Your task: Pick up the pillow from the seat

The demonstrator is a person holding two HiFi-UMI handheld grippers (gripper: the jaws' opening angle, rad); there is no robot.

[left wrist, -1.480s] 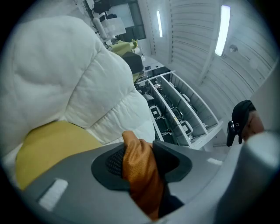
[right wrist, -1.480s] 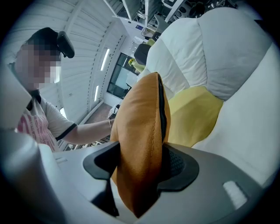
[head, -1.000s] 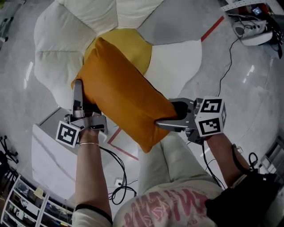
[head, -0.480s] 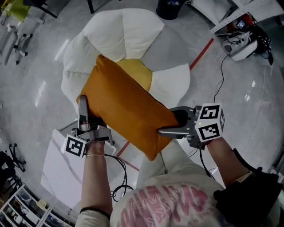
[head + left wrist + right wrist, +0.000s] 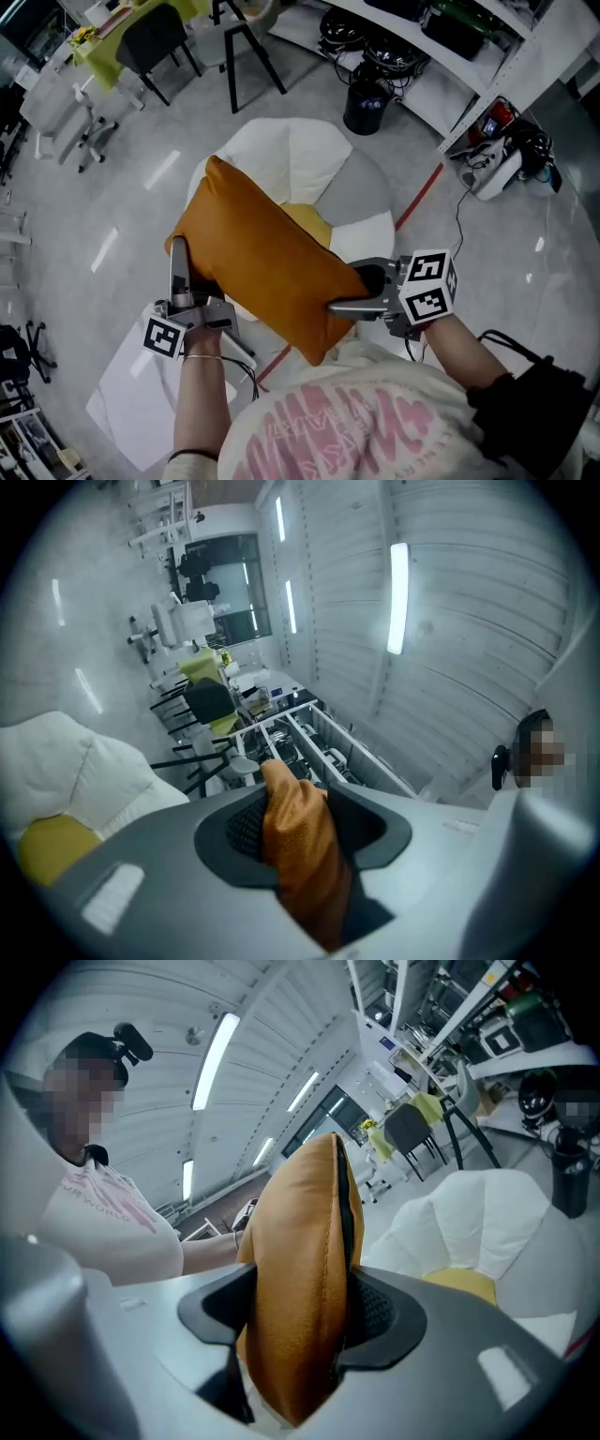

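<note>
An orange pillow [image 5: 267, 258] hangs in the air above the white flower-shaped seat [image 5: 291, 164] with its yellow centre [image 5: 314, 223]. My left gripper [image 5: 178, 267] is shut on the pillow's left edge; in the left gripper view the orange fabric [image 5: 300, 846] is pinched between the jaws. My right gripper [image 5: 361, 292] is shut on the pillow's right end, and the right gripper view shows the thick pillow edge [image 5: 300, 1307] filling the gap between the pads. The pillow sits tilted, its far corner highest.
A black bin [image 5: 366, 108] and a shelf with cables [image 5: 422, 37] stand beyond the seat. Chairs [image 5: 155, 42] stand at the upper left. A red floor line [image 5: 422, 197] runs past the seat. White sheets [image 5: 127, 375] lie on the floor at my left.
The pillow has come up off the seat with both grippers still on it; the seat now looks smaller and farther below, and more of the room shows.
</note>
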